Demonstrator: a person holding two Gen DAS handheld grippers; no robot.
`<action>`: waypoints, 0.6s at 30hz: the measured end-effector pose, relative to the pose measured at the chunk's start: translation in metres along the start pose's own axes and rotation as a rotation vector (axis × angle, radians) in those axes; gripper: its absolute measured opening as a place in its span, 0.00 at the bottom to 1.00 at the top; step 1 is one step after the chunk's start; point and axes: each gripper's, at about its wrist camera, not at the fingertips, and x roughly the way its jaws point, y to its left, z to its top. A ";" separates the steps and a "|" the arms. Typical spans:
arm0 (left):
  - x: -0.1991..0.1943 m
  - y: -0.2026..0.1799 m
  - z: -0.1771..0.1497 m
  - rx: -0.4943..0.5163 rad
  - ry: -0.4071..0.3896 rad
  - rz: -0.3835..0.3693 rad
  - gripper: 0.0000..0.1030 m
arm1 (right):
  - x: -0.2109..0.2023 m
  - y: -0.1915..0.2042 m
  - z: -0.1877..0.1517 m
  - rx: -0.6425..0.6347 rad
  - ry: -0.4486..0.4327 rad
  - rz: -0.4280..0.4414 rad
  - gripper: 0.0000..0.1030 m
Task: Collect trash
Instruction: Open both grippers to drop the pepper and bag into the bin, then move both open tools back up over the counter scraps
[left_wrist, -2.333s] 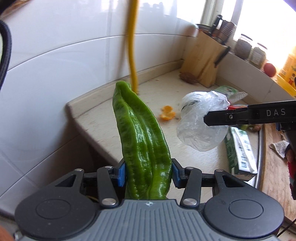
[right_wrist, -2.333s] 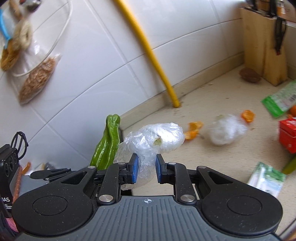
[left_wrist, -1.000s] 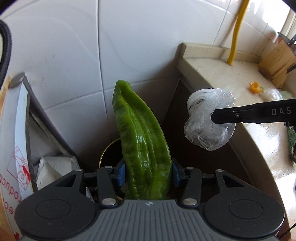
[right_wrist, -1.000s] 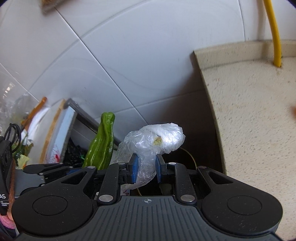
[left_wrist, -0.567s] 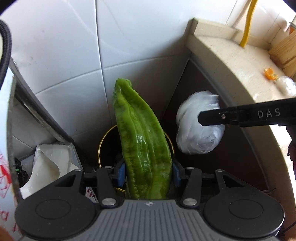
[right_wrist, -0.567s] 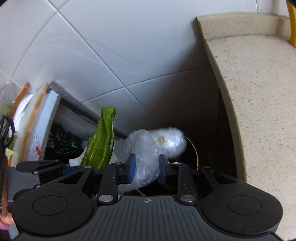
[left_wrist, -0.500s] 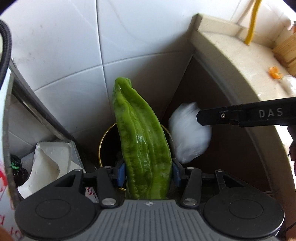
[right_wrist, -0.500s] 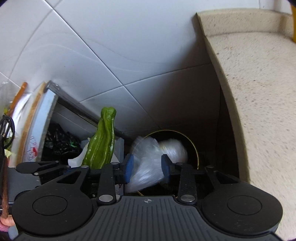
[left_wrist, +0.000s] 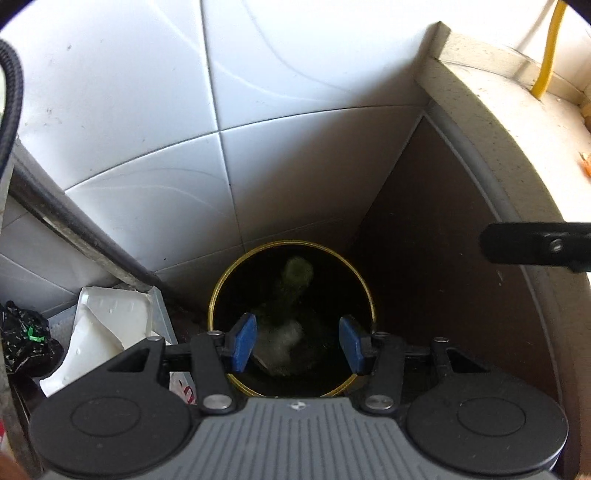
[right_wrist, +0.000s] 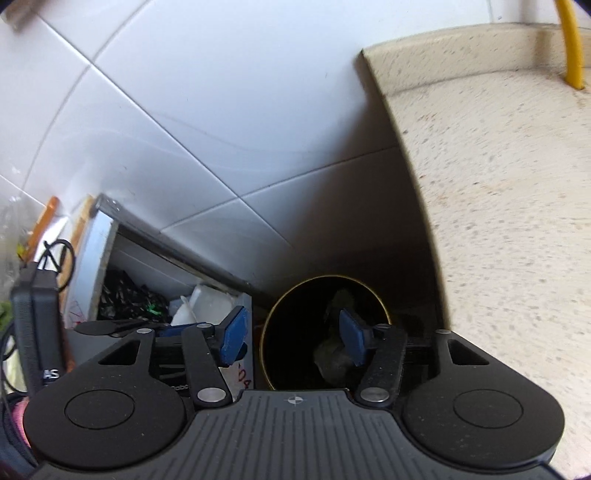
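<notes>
A dark round bin with a gold rim (left_wrist: 218, 288) (right_wrist: 267, 321) stands on the floor in the corner below the counter. Inside it lie the green pepper (left_wrist: 295, 277) and the crumpled clear plastic bag (left_wrist: 284, 338) (right_wrist: 332, 356). My left gripper (left_wrist: 297, 343) hangs over the bin's mouth, open, with nothing between its blue pads. My right gripper (right_wrist: 291, 341) is open too, above the bin's left rim. One of its black fingers (left_wrist: 535, 247) shows at the right edge of the left wrist view.
A speckled beige countertop (right_wrist: 517, 184) rises to the right of the bin, with a yellow pipe (right_wrist: 570, 44) at its back. White wall tiles (left_wrist: 280, 147) stand behind. Left of the bin are a white foam piece (left_wrist: 107, 325) and a black bag (left_wrist: 22, 339).
Both grippers opened over the bin. The plastic bag fell in first, then the green pepper dropped from my left gripper. Both now lie inside the bin.
</notes>
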 end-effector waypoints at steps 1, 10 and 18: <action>-0.003 -0.001 0.001 0.005 -0.007 -0.005 0.44 | -0.006 -0.001 0.000 0.007 -0.011 0.001 0.63; -0.045 -0.038 0.024 0.098 -0.115 -0.105 0.49 | -0.085 -0.024 -0.010 0.091 -0.183 -0.030 0.68; -0.066 -0.112 0.039 0.329 -0.169 -0.199 0.51 | -0.142 -0.054 -0.035 0.202 -0.316 -0.097 0.70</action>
